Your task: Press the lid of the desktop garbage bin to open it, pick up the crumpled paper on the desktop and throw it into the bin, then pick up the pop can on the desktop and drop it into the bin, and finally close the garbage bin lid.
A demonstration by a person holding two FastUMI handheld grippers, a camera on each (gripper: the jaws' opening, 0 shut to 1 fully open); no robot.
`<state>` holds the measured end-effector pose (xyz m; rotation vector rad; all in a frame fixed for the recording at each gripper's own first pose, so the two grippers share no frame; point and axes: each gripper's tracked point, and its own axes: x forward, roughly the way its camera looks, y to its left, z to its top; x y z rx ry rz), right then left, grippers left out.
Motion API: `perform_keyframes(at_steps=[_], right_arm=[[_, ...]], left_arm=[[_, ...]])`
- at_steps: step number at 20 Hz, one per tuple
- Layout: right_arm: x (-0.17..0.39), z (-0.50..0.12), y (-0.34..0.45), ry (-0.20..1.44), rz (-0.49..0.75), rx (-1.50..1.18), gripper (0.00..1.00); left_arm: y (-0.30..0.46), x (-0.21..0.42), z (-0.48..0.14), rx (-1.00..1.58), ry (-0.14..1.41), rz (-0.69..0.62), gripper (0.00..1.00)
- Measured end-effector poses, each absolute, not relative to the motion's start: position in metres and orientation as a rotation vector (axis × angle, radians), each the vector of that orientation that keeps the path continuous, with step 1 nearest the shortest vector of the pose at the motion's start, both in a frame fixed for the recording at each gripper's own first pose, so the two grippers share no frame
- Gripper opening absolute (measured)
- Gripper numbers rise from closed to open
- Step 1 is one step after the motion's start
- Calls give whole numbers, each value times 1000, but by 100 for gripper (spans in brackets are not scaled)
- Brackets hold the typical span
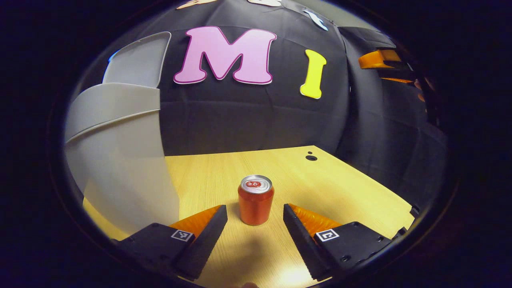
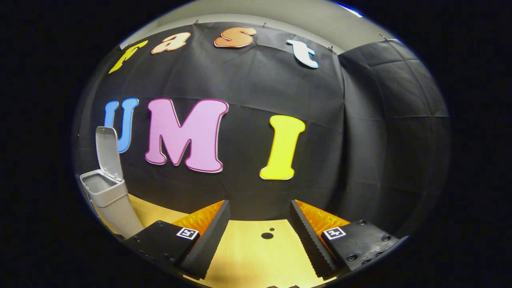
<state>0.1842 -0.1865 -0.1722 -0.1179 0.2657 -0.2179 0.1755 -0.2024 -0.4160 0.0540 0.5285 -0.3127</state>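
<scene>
A red pop can [image 1: 256, 199] stands upright on the wooden desktop [image 1: 340, 188], just ahead of my left gripper [image 1: 255, 211]. That gripper is open, its fingers either side of the can without touching it. The grey garbage bin [image 1: 120, 160] rises close on the left, its lid [image 1: 138, 60] tipped up and back. In the right gripper view the same bin [image 2: 106, 196] stands far left with its lid [image 2: 108, 152] raised and its mouth open. My right gripper [image 2: 260, 208] is open and holds nothing, raised over the desktop [image 2: 248, 256].
A round dark hole [image 1: 311, 158] with a smaller one beside it sits near the desk's far edge, also seen as a hole [image 2: 267, 235] in the right gripper view. The other gripper [image 1: 382, 60] and a hand show at the far right.
</scene>
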Motion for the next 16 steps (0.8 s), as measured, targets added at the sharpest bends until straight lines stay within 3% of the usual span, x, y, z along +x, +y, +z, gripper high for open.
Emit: perform_keyframes(at_steps=[7, 16], right_arm=[[164, -208, -222, 342, -290, -153, 96], [146, -228, -227, 392, -277, -169, 97]], left_arm=[[-218, 222, -456, 79, 527, -341, 95], [-225, 242, -470, 86, 553, -316, 94]])
